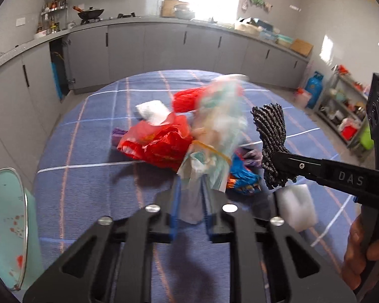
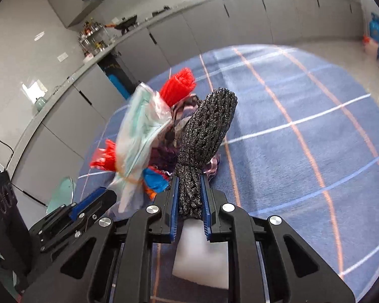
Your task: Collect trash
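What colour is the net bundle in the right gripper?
Black, speckled with grey, the net bundle shows best in the right wrist view.

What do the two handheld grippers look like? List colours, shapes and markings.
Both the left gripper and the right gripper have black angular frames with cut-out slots, round silver bolt heads and blue ribbed finger pads. The right gripper's finger bears the letters DAS. No cables or sleeves show.

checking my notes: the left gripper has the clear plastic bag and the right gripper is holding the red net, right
Not quite. The right gripper is shut on the black net, not the red net, which lies in the pile behind; the right wrist view shows it. The left gripper does hold the clear plastic bag.
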`<state>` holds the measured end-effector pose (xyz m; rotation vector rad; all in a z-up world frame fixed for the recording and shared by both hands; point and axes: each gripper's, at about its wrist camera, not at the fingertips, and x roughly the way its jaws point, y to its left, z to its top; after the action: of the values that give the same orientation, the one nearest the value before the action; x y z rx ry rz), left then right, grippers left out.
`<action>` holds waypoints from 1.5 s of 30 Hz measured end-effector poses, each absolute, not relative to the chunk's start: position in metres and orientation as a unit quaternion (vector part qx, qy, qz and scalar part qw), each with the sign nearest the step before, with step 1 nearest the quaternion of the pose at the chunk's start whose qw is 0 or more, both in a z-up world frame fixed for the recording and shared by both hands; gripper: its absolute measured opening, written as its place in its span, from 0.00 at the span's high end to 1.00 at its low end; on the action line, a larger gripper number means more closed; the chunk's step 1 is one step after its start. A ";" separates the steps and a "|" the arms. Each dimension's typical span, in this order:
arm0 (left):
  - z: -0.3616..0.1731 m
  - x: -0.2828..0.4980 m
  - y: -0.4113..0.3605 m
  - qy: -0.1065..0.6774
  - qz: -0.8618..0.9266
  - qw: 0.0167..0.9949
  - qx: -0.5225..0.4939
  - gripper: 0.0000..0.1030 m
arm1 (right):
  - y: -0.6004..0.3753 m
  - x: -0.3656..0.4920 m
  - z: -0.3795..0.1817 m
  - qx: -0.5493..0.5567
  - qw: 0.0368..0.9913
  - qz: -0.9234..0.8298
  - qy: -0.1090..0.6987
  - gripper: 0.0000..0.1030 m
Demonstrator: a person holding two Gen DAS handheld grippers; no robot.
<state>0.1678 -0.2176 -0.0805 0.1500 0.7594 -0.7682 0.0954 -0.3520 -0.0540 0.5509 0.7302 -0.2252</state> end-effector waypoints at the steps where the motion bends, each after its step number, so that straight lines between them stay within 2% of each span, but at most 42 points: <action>1: -0.078 0.165 -0.216 0.355 -0.372 0.855 0.069 0.90 | -0.350 0.090 -0.051 0.259 0.895 -0.113 0.345 0.83; 10: -0.064 0.143 -0.202 0.334 -0.387 0.857 0.062 0.92 | -0.338 0.048 -0.029 0.218 0.917 -0.153 0.297 0.83; 18: -0.052 0.123 -0.171 0.324 -0.377 0.867 0.037 0.93 | -0.322 0.050 -0.025 0.194 0.923 -0.144 0.301 0.83; 25: -0.017 0.118 -0.142 0.279 -0.376 0.884 0.004 0.93 | -0.309 0.053 -0.014 0.187 0.930 -0.129 0.289 0.83; 31: -0.028 0.122 -0.138 0.297 -0.361 0.884 0.027 0.92 | -0.295 0.056 -0.010 0.176 0.932 -0.125 0.291 0.83; 32: -0.034 0.124 -0.139 0.305 -0.359 0.882 0.030 0.88 | -0.294 0.056 -0.011 0.175 0.932 -0.125 0.292 0.83; 34: -0.045 0.125 -0.145 0.321 -0.356 0.876 0.048 0.64 | -0.294 0.056 -0.014 0.174 0.930 -0.127 0.297 0.83; 35: -0.049 0.127 -0.148 0.327 -0.356 0.873 0.056 0.41 | -0.294 0.056 -0.016 0.176 0.929 -0.128 0.300 0.83; 36: -0.052 0.127 -0.150 0.330 -0.355 0.872 0.063 0.30 | -0.295 0.055 -0.018 0.178 0.928 -0.127 0.303 0.83; 37: -0.056 0.126 -0.152 0.332 -0.355 0.871 0.068 0.28 | -0.296 0.054 -0.020 0.179 0.927 -0.128 0.305 0.83; 40: -0.068 0.126 -0.165 0.346 -0.364 0.861 0.082 0.28 | -0.298 0.049 -0.024 0.180 0.924 -0.133 0.310 0.83; 42: -0.075 0.124 -0.174 0.356 -0.375 0.851 0.089 0.33 | -0.301 0.045 -0.025 0.183 0.922 -0.137 0.311 0.83; 43: -0.079 0.123 -0.179 0.358 -0.377 0.849 0.095 0.38 | -0.302 0.043 -0.026 0.185 0.922 -0.138 0.311 0.83; 45: -0.093 0.124 -0.188 0.374 -0.375 0.841 0.111 0.64 | -0.304 0.041 -0.027 0.189 0.921 -0.143 0.311 0.83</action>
<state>0.1242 -0.1882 -0.0934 0.2340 0.7912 -0.7923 0.0409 -0.3042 -0.0269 0.3874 0.6380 -0.2948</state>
